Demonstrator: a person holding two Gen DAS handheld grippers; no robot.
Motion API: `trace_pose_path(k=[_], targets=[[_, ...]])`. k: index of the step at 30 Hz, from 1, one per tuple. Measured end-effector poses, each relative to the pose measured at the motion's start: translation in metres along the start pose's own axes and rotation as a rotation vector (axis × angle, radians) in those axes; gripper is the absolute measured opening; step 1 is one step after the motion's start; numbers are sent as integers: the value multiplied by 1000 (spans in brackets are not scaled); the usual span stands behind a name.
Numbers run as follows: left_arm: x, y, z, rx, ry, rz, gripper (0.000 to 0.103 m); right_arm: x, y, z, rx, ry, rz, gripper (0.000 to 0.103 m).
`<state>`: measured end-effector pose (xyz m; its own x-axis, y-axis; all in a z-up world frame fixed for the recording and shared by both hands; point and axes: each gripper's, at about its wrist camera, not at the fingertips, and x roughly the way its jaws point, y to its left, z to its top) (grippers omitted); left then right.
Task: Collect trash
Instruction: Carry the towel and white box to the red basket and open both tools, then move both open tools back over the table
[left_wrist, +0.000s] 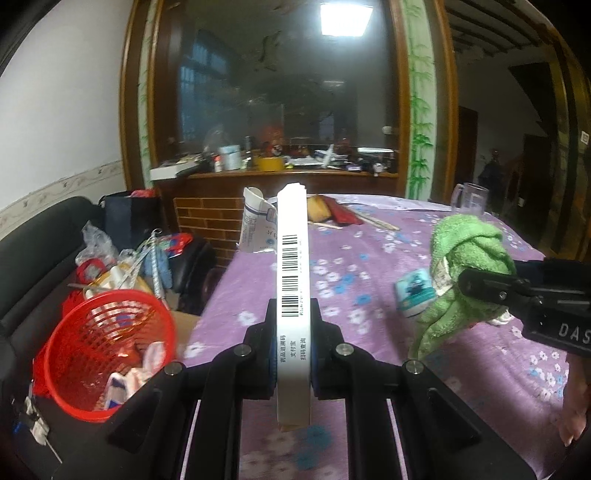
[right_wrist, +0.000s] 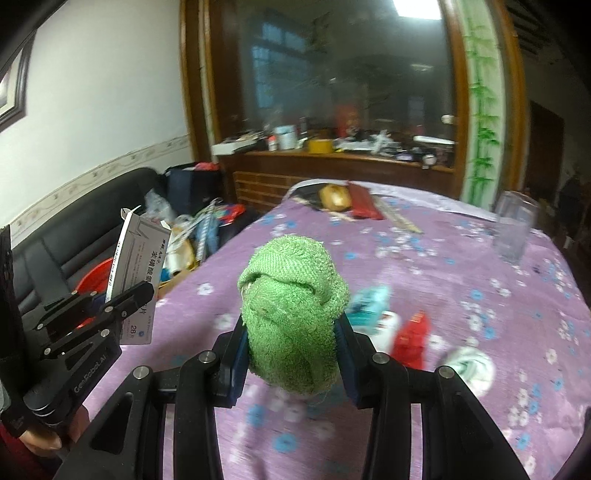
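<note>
A flat white medicine carton (left_wrist: 293, 280) stands on edge, clamped between the closed fingers of the left gripper (left_wrist: 293, 363), held above the near left part of a table draped in a purple floral cloth (left_wrist: 373, 258); its narrow side carries a black barcode and three short lines of Chinese print, and in the right wrist view its broad grey-and-white face (right_wrist: 138, 273) shows a large Chinese product name and "28". To its lower left sits a red plastic mesh wastebasket (left_wrist: 107, 347) with wrappers and paper inside, on a black leather sofa (left_wrist: 33, 258) heaped with bags and clutter. The right gripper (right_wrist: 291, 354) is clenched on a bunched green terry cloth (right_wrist: 291, 317), nubby and looped, with a small sewn tag seen only from the left camera. The left gripper's body reads "GenRobot.AI" in the right view; the right gripper's arm shows "DAS" in the left. On the cloth lie a small teal packet (left_wrist: 413, 291), a red packet (right_wrist: 412, 336) and a crumpled white-and-green wrapper (right_wrist: 471, 365), the last two seen only from the right wrist; farther back a clear glass mug (right_wrist: 513, 229), a bread roll (right_wrist: 334, 197), and a crumpled printed paper carton (left_wrist: 256, 227)
</note>
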<state>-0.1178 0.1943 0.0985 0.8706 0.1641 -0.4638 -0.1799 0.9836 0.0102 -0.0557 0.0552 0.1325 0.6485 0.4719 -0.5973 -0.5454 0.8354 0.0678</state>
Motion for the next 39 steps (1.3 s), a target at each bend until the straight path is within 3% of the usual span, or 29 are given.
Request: trace_pose_path(k=[12,15,23,27,28,29,30,34,39], targets=[[-6,128,-23,-168,65,153,12,65,106,44,-90,108,232,46],[-3,158,-29,-219,87,174,12,79,136,52,-128,112,253,46],[11,205,-39,-299,144,178,12,136,199,75,-160,170,321,47],[13,215,-39,-316,140,191,13,163,221,81,-163,203,347,52],[14,218,-39,-323,139,190,15,171,226,82,-160,216,363,54],[14,221,-39,-339,140,183,32,175,227,83,-143,216,370,56],[13,224,-40,-351,140,182,56,176,226,84,-128,212,367,59],[4,222,-38,-347,101,197,59,165,208,88,-82,175,363,59],[0,199,-30,-324,90,153,59,133,168,78,-54,142,328,59]])
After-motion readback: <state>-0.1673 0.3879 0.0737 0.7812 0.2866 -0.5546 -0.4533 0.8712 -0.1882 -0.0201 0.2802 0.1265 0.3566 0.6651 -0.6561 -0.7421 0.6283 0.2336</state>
